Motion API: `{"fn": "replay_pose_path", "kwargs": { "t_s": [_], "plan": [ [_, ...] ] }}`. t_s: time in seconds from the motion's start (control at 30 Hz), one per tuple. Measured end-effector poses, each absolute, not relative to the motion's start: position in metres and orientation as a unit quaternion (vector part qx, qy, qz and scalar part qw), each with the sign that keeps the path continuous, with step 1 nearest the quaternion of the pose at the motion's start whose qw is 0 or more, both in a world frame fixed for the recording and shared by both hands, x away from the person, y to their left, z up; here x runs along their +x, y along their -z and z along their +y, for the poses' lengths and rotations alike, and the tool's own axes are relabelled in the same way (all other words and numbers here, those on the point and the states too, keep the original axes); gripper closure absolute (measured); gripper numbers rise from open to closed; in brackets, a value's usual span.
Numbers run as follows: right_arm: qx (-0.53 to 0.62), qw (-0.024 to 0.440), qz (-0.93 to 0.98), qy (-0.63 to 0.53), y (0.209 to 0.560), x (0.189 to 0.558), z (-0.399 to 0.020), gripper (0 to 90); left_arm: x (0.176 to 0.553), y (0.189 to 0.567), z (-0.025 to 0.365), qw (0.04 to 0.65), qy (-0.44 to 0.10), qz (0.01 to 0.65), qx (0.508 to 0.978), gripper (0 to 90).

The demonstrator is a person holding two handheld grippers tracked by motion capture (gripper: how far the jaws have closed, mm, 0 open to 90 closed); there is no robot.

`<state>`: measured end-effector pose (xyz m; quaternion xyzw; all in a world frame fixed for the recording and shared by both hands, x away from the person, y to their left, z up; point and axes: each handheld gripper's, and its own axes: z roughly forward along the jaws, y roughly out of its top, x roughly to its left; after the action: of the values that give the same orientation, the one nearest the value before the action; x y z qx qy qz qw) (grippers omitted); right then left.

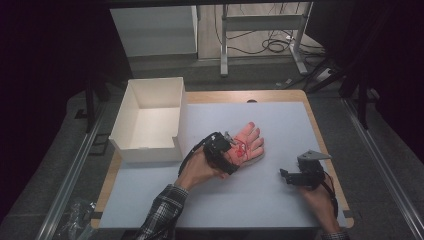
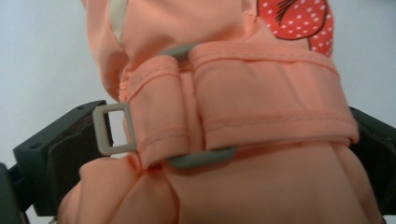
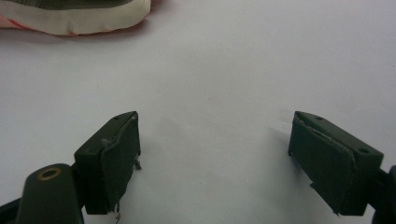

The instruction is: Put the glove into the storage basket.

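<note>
A peach glove (image 1: 248, 140) with a red dotted patch (image 2: 299, 18) lies fingers away from me on the white mat (image 1: 240, 200). My left gripper (image 1: 234, 152) sits over its wrist end. In the left gripper view the cuff (image 2: 261, 93), with its strap and grey buckle (image 2: 114, 128), lies between the two jaws, which stand wide apart. My left gripper (image 2: 210, 154) is open around it. Further right, my right gripper (image 1: 284, 175) hovers low over bare mat. It is open (image 3: 215, 154) with nothing between its fingers, and a cream edge of the glove (image 3: 74, 18) lies beyond it.
A white open-topped cardboard box (image 1: 150, 120) stands at the table's left, close to the left hand. The mat covers most of the wooden table (image 1: 325, 150). Beyond the far edge are metal table legs and cables (image 1: 270, 45) on the floor.
</note>
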<state>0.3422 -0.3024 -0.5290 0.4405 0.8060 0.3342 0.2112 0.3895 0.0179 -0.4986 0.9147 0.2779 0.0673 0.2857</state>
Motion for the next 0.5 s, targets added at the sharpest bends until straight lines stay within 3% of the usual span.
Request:
{"fn": "replay_pose_path", "kwargs": {
  "t_s": [0.1,0.27,0.5],
  "plan": [
    [0.441,0.211,0.806,-0.335,0.529,0.342,-0.303,17.2,0.391,0.506,0.018,0.266,-0.065,0.277,0.921,0.2],
    [0.441,0.211,0.805,-0.336,0.529,0.342,-0.303,17.3,0.390,0.520,0.018,0.247,-0.040,0.280,0.927,7.7],
    [0.440,0.211,0.805,-0.336,0.529,0.342,-0.303,17.3,0.384,0.510,0.020,0.245,-0.042,0.275,0.929,33.9]
  ]
}}
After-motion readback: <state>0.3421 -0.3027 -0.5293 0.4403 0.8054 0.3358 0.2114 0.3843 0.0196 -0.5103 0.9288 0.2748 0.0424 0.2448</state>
